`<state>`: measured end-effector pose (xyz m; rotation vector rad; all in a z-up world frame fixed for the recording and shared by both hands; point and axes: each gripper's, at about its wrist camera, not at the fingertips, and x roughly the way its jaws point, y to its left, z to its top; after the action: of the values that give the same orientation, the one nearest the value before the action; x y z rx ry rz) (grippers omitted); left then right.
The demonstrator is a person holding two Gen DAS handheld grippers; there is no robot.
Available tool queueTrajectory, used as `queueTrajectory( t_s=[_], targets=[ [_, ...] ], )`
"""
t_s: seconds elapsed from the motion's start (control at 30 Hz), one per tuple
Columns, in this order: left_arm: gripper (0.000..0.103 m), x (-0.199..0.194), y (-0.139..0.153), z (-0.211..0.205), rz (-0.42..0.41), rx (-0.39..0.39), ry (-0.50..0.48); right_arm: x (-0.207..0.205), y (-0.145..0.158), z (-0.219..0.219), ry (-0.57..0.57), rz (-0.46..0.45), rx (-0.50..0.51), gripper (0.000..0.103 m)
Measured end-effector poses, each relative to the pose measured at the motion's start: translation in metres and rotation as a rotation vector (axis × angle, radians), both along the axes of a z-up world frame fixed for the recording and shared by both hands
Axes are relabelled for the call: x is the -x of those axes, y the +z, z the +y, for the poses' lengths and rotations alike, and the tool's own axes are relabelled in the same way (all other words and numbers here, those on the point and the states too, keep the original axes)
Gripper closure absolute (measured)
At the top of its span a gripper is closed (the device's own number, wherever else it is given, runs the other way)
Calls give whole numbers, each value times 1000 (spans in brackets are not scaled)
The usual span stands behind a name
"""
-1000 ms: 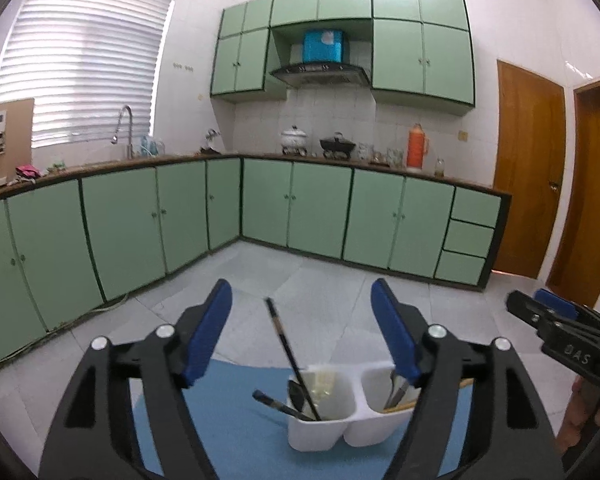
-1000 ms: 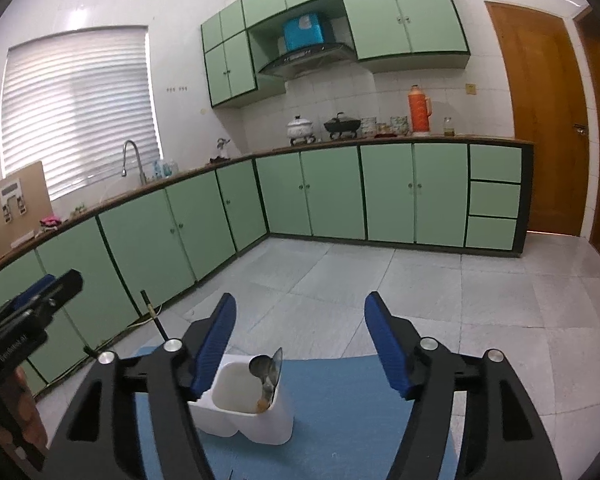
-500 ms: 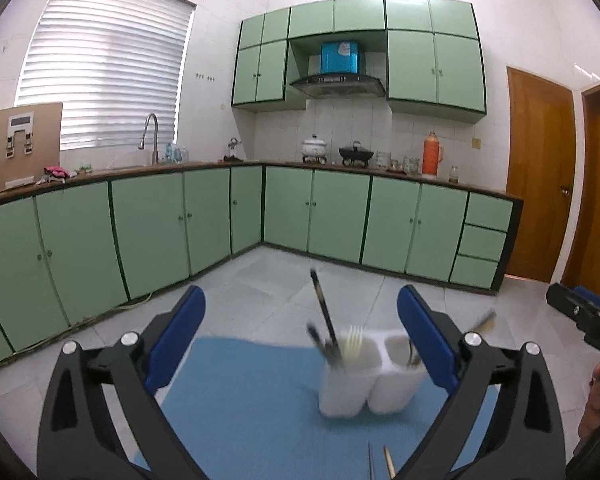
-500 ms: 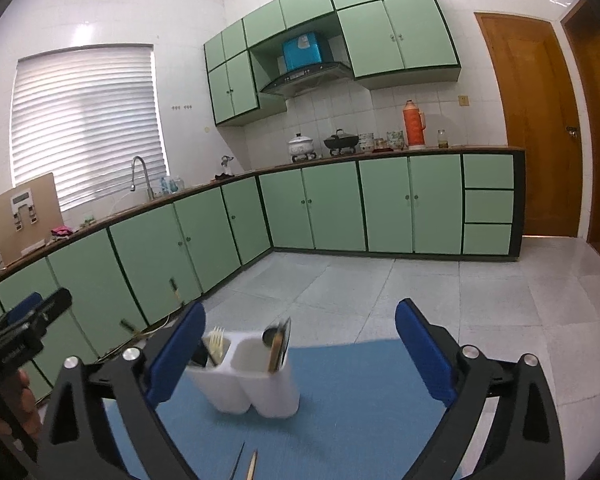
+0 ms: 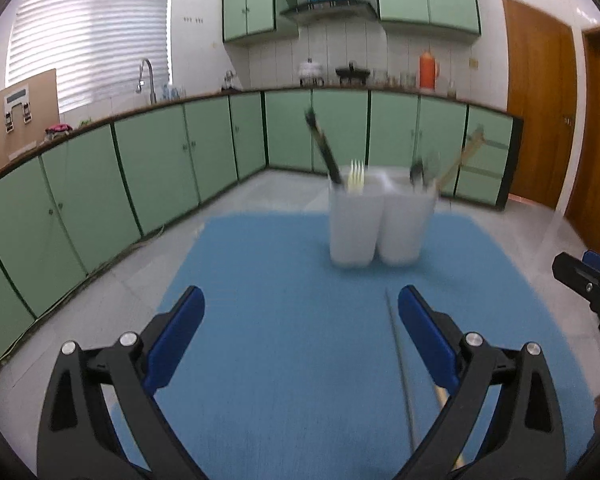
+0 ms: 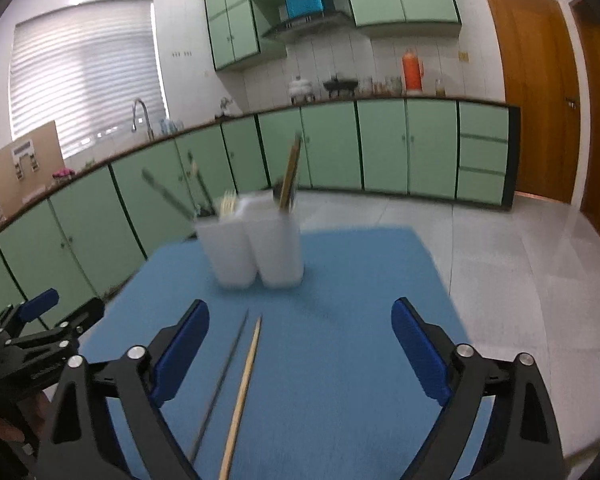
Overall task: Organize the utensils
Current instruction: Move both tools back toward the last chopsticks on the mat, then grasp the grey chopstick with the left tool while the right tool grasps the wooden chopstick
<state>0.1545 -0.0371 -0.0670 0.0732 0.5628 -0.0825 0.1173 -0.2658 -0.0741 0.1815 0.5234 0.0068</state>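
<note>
Both grippers, left (image 5: 300,312) and right (image 6: 300,324), had pulled back from the white utensil caddy (image 6: 256,252), jaws spread, empty. I saw two chopsticks (image 6: 240,384) lying loose near the blue mat's (image 6: 340,360) front edge.

Right gripper (image 6: 300,332): hovering above the blue mat (image 6: 340,360), jaws spread wide.
Chopsticks (image 6: 240,392): lying loose on the mat.
White holder (image 6: 256,252): standing upright beyond them.

Two chopsticks (image 6: 236,384) across open mat (image 6: 340,360).
</note>
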Motion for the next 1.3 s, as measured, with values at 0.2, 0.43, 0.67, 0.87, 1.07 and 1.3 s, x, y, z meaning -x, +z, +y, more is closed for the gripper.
queueTrajectory(
  t_s=[0.2, 0.43, 0.67, 0.87, 1.07, 1.3],
  targets=[
    [9, 27, -40, 5, 93, -15, -27, 25, -51, 23, 23, 124, 5, 32],
    [31, 43, -63, 2, 217, -3, -62, 40, -71, 44, 48, 228, 10, 61],
    [31, 55, -68, -1, 241, -2, -64, 57, -82, 62, 121, 293, -14, 75],
    [31, 58, -70, 1, 256, -6, -49, 57, -90, 77, 158, 329, -10, 82],
    [31, 59, -72, 9, 260, 4, -30, 57, -103, 86, 162, 364, -5, 87],
    [28, 61, -74, 7, 261, 16, -32, 59, -104, 88, 136, 345, 24, 96]
  ],
)
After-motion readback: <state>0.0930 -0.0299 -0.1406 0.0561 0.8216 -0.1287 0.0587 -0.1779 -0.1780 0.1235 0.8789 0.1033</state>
